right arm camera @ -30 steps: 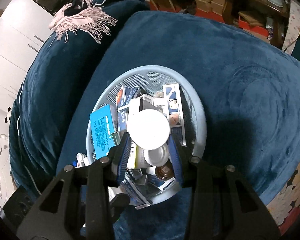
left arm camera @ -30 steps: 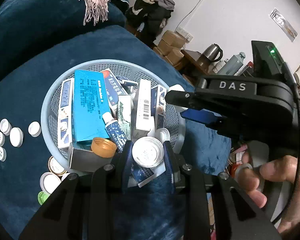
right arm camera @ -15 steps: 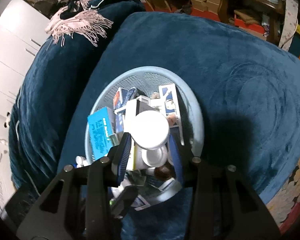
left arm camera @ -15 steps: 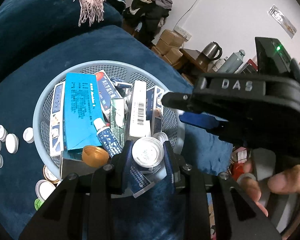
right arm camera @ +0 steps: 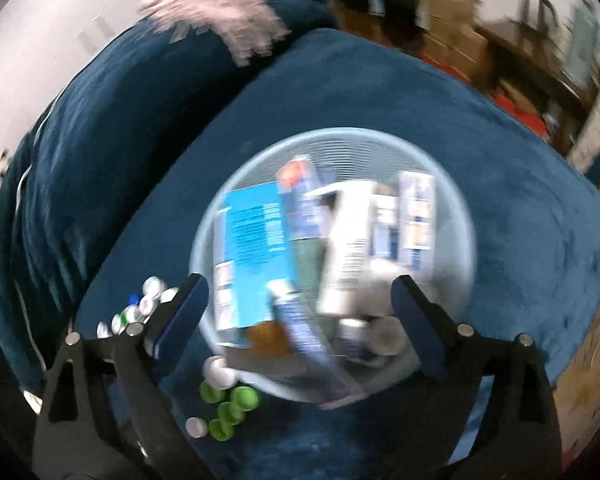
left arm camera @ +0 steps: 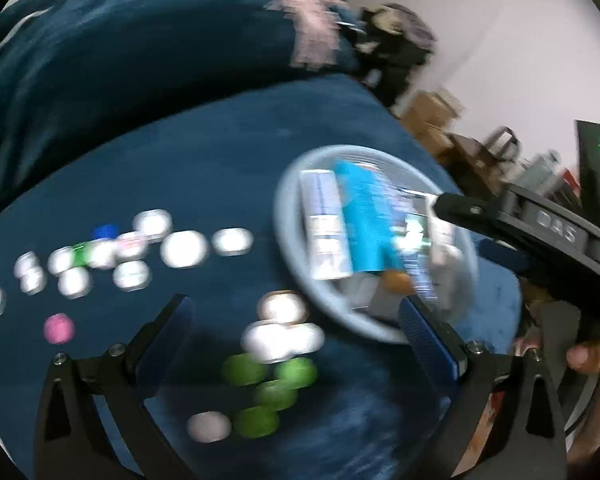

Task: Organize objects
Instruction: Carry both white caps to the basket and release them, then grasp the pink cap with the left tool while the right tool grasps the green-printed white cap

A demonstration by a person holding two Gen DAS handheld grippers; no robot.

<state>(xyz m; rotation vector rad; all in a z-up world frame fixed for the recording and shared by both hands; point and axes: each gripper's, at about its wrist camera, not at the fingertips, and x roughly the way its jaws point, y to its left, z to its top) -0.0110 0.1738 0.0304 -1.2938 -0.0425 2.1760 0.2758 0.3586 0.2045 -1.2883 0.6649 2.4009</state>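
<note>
Both views are smeared by motion, so small details are hard to read.

In the left wrist view, a scatter of white caps (left arm camera: pixel 182 249) lies on the blue cushion (left arm camera: pixel 204 152) at the left, with one dark blue cap (left arm camera: pixel 105 231) and one pink cap (left arm camera: pixel 59 328) among them. The left gripper (left arm camera: pixel 296 332) hangs over the cushion with its jaws opening wide and nothing held between them; beneath the gap lie more white caps and a cluster of green caps (left arm camera: pixel 269 390). Farther right sits the pale blue basket (left arm camera: pixel 286 196), filled with boxes, among them a bright blue box (left arm camera: pixel 364 224). At the far right the other gripper's black body reaches in over the basket, with a hand (left arm camera: pixel 588 360) on its handle.

In the right wrist view, caps (right arm camera: pixel 148 306) lie on the cushion by the left finger, and green caps (right arm camera: pixel 230 408) lie just beside the basket's near rim. The right gripper (right arm camera: pixel 300 308) is above the basket (right arm camera: pixel 466 216), its jaws opening, with nothing pinched; the bright blue box (right arm camera: pixel 256 240), a white box (right arm camera: pixel 352 248) and an orange cap (right arm camera: pixel 266 336) lie in the basket below the gap.
</note>
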